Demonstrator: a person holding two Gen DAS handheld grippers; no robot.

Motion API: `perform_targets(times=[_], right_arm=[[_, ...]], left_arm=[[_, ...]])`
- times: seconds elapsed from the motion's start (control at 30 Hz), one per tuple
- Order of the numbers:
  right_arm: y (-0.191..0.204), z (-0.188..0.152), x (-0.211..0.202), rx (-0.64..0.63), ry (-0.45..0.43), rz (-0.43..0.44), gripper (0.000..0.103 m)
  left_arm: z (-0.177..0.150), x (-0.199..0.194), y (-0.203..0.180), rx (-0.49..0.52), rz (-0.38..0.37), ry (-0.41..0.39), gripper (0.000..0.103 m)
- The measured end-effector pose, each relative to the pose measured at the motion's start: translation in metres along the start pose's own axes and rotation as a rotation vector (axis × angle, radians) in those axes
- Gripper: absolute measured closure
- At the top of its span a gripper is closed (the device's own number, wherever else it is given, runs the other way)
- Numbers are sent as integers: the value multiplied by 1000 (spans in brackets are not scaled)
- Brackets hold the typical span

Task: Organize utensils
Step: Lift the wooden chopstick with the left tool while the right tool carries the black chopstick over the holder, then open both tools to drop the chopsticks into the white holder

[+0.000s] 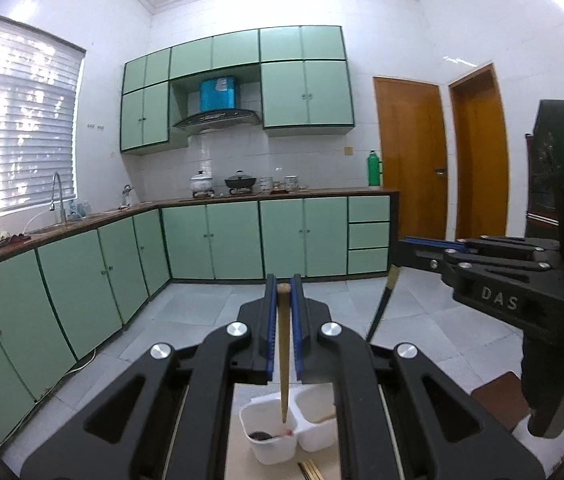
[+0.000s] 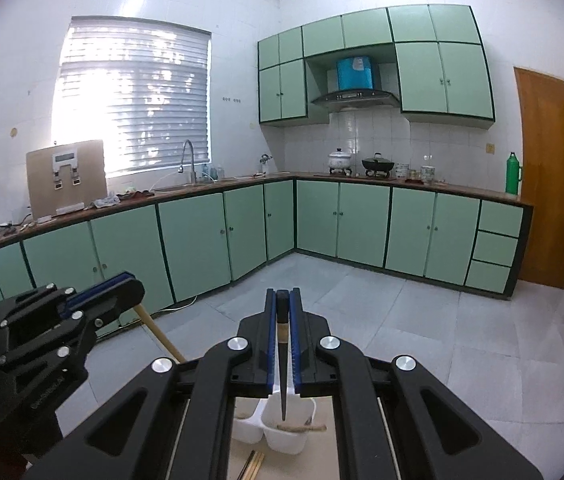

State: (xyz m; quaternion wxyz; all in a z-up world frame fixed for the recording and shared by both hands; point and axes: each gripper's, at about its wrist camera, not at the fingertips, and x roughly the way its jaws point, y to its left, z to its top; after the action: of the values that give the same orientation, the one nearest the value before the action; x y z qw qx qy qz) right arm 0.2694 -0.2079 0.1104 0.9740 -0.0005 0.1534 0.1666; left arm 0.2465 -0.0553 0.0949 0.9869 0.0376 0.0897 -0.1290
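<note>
Left wrist view: both utensils hanging tip-down over the divided holder

The left hand-held gripper (image 1: 283, 294) is clenching a wooden-handled utensil (image 1: 283, 360) near its top end, so its long axis is running almost straight down from the jaws. Its tip is hanging just above the left compartment of the white holder (image 1: 270, 450), which is sitting on the desk (image 1: 242, 460) directly below. A dark-headed utensil is already lying inside that compartment.

In the right wrist view, the right hand-held gripper (image 2: 282, 296) is clamping a dark chopstick-like stick (image 2: 283, 372) the same way, pointing downward over the holder's (image 2: 285, 440) right compartment, where a wooden piece is resting across the rim. A few loose sticks (image 2: 254, 466) are lying on the desk in front of the holder.

Each hand is sitting nearly above its own compartment, the left over the left cell and the right over the right. The coming move is looking like a straight lowering along each utensil's long axis; whether the tips are already inside the rims is hard to tell
</note>
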Motion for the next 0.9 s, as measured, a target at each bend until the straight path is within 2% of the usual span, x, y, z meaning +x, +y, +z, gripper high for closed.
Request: perform_targets(times=[0.17, 0.33, 0.53, 0.63, 0.7, 0.77, 0.9], right_arm=[[-3, -18, 40, 2, 44, -24, 97], [-11, -40, 71, 19, 108, -13, 97], [-17, -56, 82, 21, 153, -18, 95], [-20, -57, 77, 27, 145, -30, 84], [-24, -56, 68, 32, 130, -47, 73], [-26, -57, 55, 35, 106, -63, 59], [-27, -59, 26, 47, 66, -80, 47]], left_arm=[[-19, 45, 12, -18, 12, 54, 97], [-39, 72, 25, -43, -5, 130, 97], [-51, 76, 33, -60, -10, 170, 91], [-49, 68, 37, -66, -3, 162, 81], [-46, 62, 37, -71, 0, 153, 71], [-44, 50, 38, -69, 1, 140, 66], [-47, 24, 36, -68, 15, 125, 56]])
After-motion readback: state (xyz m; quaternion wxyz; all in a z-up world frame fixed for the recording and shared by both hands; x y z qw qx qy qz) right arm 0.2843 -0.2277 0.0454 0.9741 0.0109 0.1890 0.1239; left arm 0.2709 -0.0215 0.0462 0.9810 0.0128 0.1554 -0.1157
